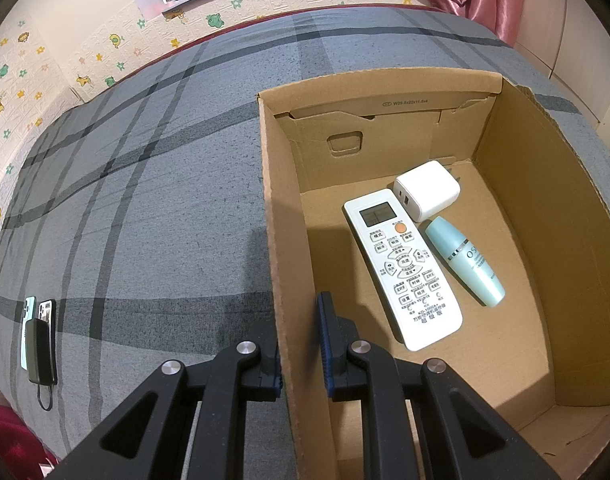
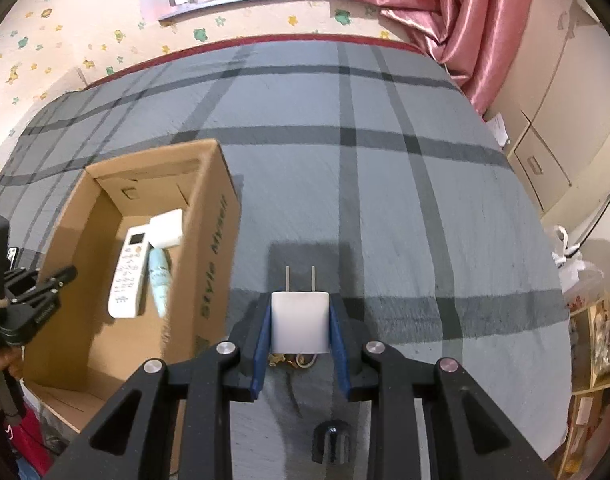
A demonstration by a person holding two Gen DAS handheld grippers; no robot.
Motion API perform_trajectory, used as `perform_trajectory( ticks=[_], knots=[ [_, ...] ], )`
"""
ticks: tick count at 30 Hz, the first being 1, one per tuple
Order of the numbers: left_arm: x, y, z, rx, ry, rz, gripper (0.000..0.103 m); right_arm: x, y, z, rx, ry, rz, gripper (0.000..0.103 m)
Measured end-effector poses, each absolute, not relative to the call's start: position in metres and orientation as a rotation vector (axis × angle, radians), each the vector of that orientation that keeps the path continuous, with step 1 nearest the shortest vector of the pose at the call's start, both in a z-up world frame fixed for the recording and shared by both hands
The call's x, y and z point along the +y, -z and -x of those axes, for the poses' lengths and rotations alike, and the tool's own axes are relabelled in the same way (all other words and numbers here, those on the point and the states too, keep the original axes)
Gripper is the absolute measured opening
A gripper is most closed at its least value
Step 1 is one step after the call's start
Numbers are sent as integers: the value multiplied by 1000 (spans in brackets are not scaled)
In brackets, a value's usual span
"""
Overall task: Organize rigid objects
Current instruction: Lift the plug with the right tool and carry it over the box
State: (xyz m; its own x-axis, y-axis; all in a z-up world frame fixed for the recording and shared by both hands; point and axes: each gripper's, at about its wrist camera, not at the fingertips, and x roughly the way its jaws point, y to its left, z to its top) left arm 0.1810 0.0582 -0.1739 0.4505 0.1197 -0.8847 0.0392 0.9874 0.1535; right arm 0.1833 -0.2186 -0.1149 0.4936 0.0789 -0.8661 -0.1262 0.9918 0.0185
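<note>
Right gripper point(image 2: 301, 330) clamps the plug point(image 2: 300, 322), prongs at 12 o'clock, above the bed; the box point(image 2: 215, 216) lies at 10 o'clock, its left wall pinched by the left gripper point(image 1: 301, 350)

Black angular linkage arms point(image 2: 185, 408) — silver round screws point(image 2: 228, 348); blue ribbed pads point(image 1: 328, 344) on the jaws

The left gripper point(image 1: 301, 344) pinches the near wall of the cardboard box point(image 1: 283, 216). Ahead lie a white remote point(image 1: 403, 266), charger block point(image 1: 427, 191) and teal bottle point(image 1: 465, 261). Far left, seemingly 2 phones point(image 1: 39, 336).
</note>
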Motion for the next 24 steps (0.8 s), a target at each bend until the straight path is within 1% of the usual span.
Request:
perform_trajectory(
  ticks=[14, 24],
  knots=[
    [58, 174, -181, 1103, -50, -159, 15, -174, 78, -188, 979, -219, 80, 28],
    [59, 174, -181, 1104, -48, -152, 15, -137, 79, -190, 980, -300, 104, 28]
  ],
)
